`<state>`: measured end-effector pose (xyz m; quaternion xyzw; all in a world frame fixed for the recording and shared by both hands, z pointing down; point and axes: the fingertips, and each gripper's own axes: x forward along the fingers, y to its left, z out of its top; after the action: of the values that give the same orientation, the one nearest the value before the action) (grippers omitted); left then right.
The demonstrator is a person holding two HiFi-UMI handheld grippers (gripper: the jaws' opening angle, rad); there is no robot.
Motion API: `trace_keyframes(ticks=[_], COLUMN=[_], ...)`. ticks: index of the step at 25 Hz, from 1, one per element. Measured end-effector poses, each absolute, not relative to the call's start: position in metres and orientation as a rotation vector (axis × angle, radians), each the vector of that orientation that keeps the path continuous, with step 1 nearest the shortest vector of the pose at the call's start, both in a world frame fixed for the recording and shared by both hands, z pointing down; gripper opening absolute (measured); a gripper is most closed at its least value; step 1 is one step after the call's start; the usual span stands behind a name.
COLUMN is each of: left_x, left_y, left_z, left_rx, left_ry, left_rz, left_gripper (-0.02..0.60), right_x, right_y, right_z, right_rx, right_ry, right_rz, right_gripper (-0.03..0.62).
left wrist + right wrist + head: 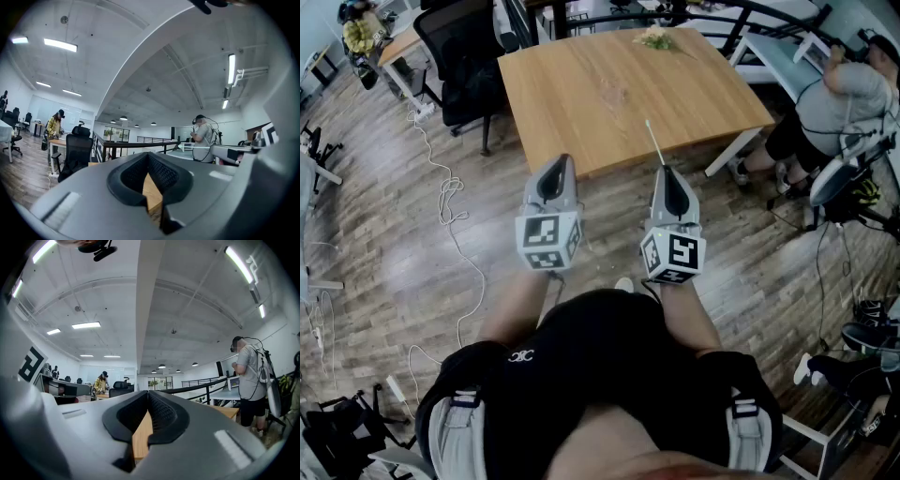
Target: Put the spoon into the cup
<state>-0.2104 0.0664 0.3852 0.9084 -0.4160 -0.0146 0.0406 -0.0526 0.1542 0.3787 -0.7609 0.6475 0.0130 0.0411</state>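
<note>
One wooden table (pixel 609 94), plank floor (pixel 403 220), right gripper (pixel 667 174) with perhaps a spoon (pixel 653 139)

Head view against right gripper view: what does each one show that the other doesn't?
Only the head view: the left gripper and right gripper from above, the wearer's body, and a thin white stick, probably the spoon, jutting from the right gripper's tip. Only the right gripper view: ceiling lights, and its jaws closed, seen close up; the spoon can't be made out there. Both: the wooden table and a person in grey at the right.
</note>
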Motion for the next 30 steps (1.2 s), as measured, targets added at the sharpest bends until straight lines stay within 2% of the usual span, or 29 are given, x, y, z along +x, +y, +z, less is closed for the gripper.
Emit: trace_keyframes(ticks=[14,30], left_x=[-0.187,-0.083], left_y=[0.068,0.069], left_z=[0.391,0.400], left_rx=[2.771,2.748], left_ry=[-1.298,-1.346], left_rz=[0.000,0.025], left_gripper=[0.012,0.012], right_x=[-0.035,0.055], right_y=[0.151,0.140], right_z=[0.384,0.390], right_rx=[-2.298,-2.224], right_ry=[2.001,2.085], right_rz=[0.022,0.025], right_gripper=[0.009,0.009])
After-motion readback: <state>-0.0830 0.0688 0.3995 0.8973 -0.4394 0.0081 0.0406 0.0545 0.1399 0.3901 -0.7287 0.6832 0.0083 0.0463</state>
